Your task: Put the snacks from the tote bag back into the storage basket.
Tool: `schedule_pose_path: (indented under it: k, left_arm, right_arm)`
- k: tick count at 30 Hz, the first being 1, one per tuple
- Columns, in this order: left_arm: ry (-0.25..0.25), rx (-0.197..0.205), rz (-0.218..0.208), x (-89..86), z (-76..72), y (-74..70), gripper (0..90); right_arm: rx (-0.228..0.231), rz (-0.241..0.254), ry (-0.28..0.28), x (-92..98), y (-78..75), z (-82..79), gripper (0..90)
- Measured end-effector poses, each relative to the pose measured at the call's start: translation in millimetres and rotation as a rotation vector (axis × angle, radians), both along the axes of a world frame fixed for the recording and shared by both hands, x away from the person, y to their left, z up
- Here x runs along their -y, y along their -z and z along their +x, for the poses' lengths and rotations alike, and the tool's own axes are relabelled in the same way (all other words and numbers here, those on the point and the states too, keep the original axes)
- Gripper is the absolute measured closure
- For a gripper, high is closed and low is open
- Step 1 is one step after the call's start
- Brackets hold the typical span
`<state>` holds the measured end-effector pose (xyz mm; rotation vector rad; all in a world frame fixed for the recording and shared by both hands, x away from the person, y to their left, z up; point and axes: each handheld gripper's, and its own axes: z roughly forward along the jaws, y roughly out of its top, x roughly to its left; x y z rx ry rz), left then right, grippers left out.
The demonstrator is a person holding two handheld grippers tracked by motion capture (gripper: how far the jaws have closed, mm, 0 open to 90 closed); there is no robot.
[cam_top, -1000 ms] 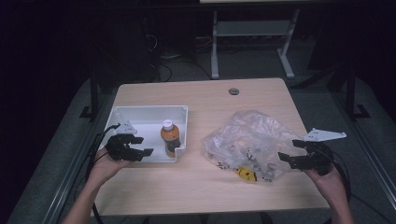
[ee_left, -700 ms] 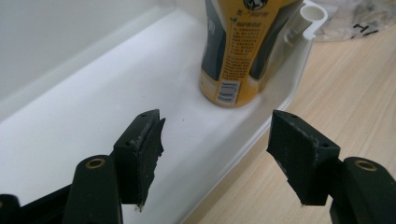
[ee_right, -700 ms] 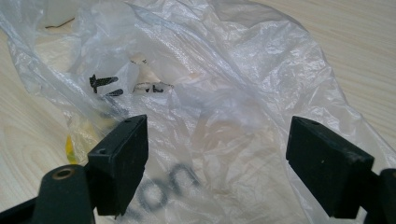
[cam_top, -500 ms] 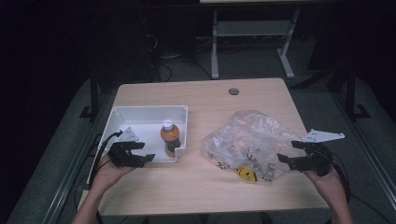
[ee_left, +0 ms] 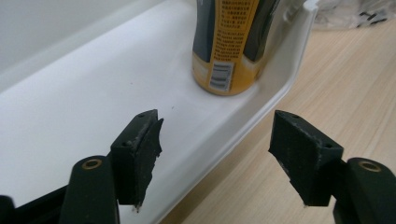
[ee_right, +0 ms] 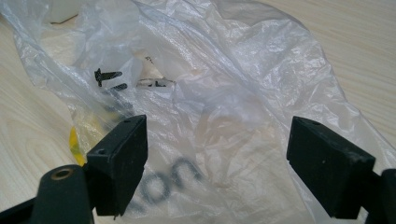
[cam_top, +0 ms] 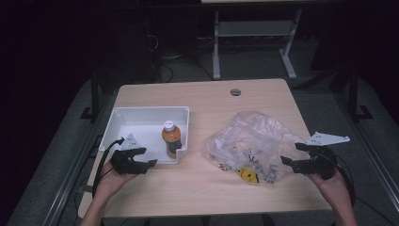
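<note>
I'm holding my left tongs (cam_top: 147,158) wide, their jaws having just been opening, straddling the near rim of the white tray (cam_top: 123,118) with nothing gripped. The orange bottle (cam_top: 171,140) is standing upright in the tray's near right corner. My right tongs (cam_top: 291,154) are gaping wide at the crumpled plastic bag (cam_top: 251,141) lying on the surface (cam_top: 207,94).

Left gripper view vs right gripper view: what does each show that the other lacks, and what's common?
Left gripper view alone: the white tray, its near rim between the open left gripper jaws, and the orange bottle standing inside it. Right gripper view alone: the crumpled clear plastic bag with black print and something yellow inside, ahead of the open right gripper. Both: the light wooden table and nothing gripped.
</note>
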<state>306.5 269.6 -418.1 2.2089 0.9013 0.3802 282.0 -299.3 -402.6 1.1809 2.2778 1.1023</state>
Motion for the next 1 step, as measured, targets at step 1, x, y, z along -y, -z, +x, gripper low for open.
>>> schedule_pose_path:
  k: [1]
  left_arm:
    - [0.0, 0.002, -0.005, 0.2, -0.9, 0.5, 31.6]
  right_arm:
    - [0.001, 0.001, -0.002, -0.3, 0.1, -0.1, 20.1]
